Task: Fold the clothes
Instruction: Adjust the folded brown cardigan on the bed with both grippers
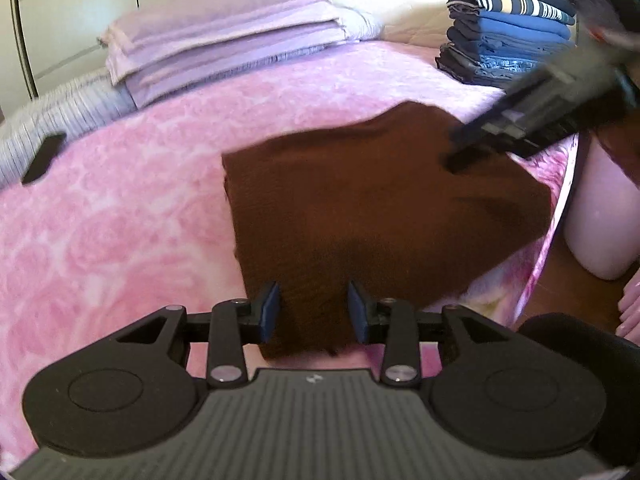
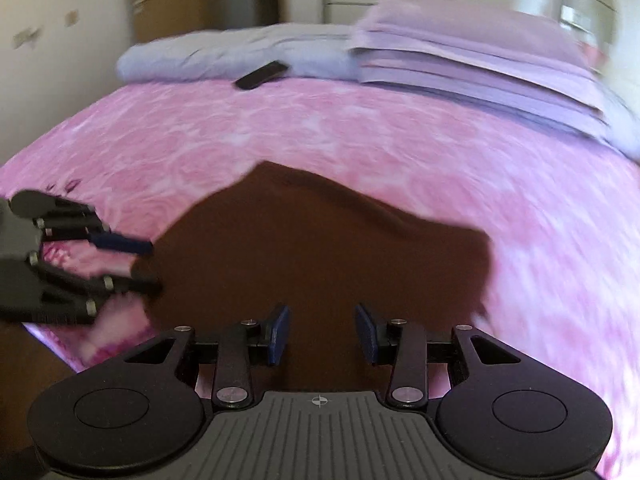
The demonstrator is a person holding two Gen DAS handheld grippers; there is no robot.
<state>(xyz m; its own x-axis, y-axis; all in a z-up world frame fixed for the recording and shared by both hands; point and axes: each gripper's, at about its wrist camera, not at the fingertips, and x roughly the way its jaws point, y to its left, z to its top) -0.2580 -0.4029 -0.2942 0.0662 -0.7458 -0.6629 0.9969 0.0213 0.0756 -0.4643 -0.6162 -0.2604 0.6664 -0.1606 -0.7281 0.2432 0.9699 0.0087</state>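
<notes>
A dark brown garment [image 1: 372, 216] lies folded flat on the pink bedspread [image 1: 120, 240] near the bed's edge. It also shows in the right wrist view [image 2: 320, 248]. My left gripper [image 1: 313, 312] is open, its blue pads just over the garment's near edge, nothing between them. My right gripper [image 2: 322, 334] is open over the garment's other side, empty. In the left wrist view the right gripper [image 1: 456, 152] reaches in from the upper right, blurred. In the right wrist view the left gripper [image 2: 148, 264] enters from the left at the garment's edge.
A stack of folded dark blue and striped clothes [image 1: 508, 24] sits at the far right of the bed. Folded lilac bedding [image 1: 224, 48] and a grey pillow [image 2: 224, 60] lie at the head. A black remote [image 1: 44, 158] rests on the bed. A white bin [image 1: 600, 216] stands beside the bed.
</notes>
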